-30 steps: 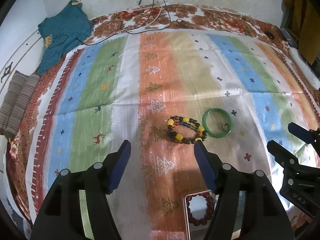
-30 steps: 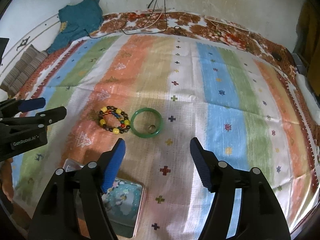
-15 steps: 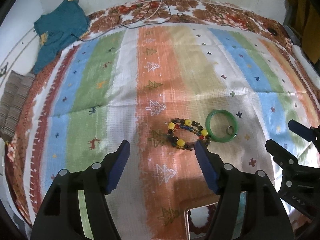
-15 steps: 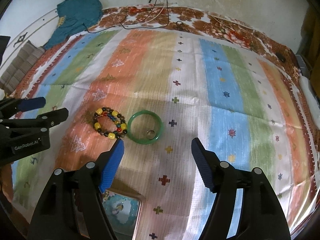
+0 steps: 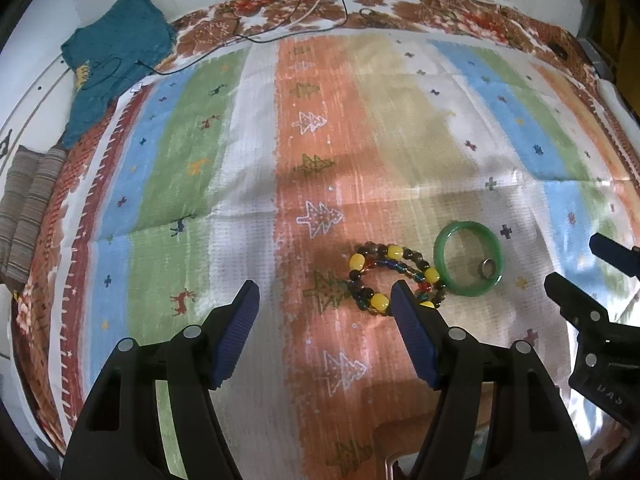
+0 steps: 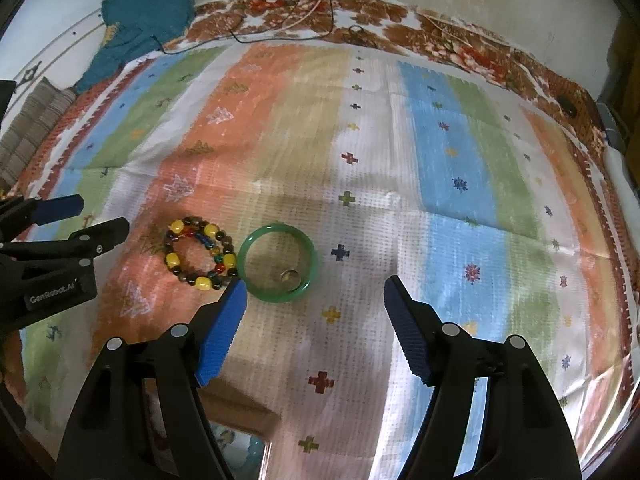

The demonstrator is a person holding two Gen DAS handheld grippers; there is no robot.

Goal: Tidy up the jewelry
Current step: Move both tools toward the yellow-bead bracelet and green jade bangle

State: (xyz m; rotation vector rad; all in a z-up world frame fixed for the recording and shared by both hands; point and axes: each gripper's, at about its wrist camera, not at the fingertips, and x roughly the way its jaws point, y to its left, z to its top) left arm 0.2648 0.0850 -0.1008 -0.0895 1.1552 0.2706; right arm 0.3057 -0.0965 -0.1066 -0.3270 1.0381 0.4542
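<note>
A beaded bracelet (image 5: 390,276) with yellow and dark beads lies on the striped cloth, touching a green bangle (image 5: 469,257). A small metal ring (image 5: 488,268) lies inside the bangle. My left gripper (image 5: 325,300) is open and empty, its right fingertip just in front of the beads. In the right wrist view the beaded bracelet (image 6: 199,253), the bangle (image 6: 278,268) and the ring (image 6: 290,276) lie ahead and left of my right gripper (image 6: 314,294), which is open and empty. A tin box (image 6: 240,456) shows at the bottom edge, mostly hidden.
A striped cloth (image 5: 360,140) covers the surface. A teal garment (image 5: 116,52) and cables (image 5: 304,4) lie at the back. A striped cushion (image 5: 28,208) sits at the left edge. The other gripper (image 5: 592,320) shows at the right of the left wrist view.
Both grippers have moved forward towards the jewelry. The tin box with the red bead bracelet has slid almost out of both views at the bottom.
</note>
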